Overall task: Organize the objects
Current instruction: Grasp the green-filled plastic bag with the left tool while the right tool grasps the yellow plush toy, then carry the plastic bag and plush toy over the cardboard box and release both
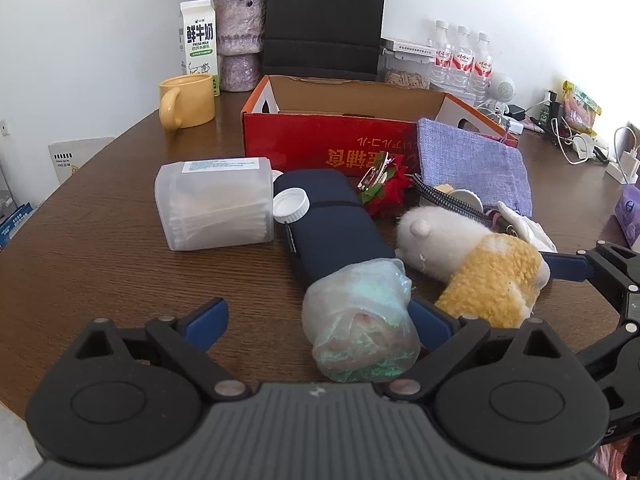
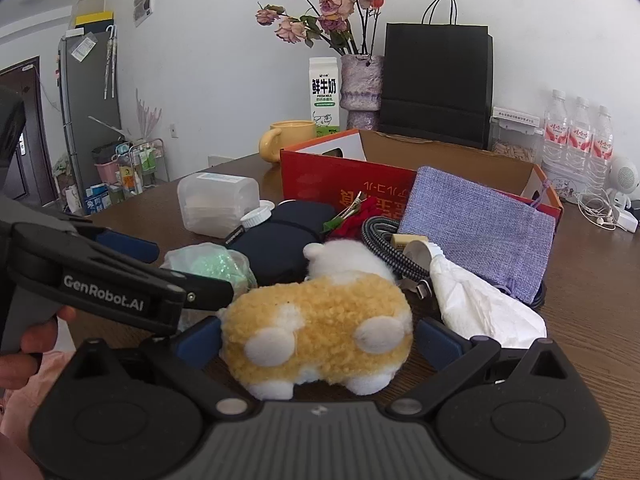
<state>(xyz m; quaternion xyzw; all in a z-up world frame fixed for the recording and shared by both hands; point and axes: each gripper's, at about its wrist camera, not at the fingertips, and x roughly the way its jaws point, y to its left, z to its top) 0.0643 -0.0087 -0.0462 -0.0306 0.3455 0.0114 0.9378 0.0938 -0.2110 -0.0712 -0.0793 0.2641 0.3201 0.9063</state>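
Far left at the back: a yellow mug [image 1: 186, 100] beside a milk carton [image 1: 199, 42] and a vase [image 1: 239, 42] of dried roses. Nearer, on the brown table [image 1: 100, 240]: a clear plastic tub [image 1: 214, 204] on its side, then a white cap [image 1: 291, 205] resting on a dark blue pouch [image 1: 332, 224]. Behind these, an open red box [image 1: 320, 136], with a black paper bag [image 1: 324, 20] upright past it. At the pouch's near end: a wad wrapped in clear film [image 1: 360, 328], lying between the wide-spread fingers of the left gripper [image 1: 320, 320], closest to the right-hand finger; no pad seen pressing it. Just right of the pouch: a red fabric flower [image 1: 386, 192], a striped cable [image 2: 384, 240], a lilac cloth bag [image 1: 476, 164] leaning against the box. In front: a yellow and white plush toy [image 2: 320, 324] on its side, sitting between the spread fingers of the right gripper [image 2: 320, 340], left pad right against the fur, right pad clear of it. Beside the toy to the right: a crumpled white tissue [image 2: 480, 304]. Far right, at the wall: three water bottles [image 2: 578, 140] and a small white fan [image 2: 624, 178].
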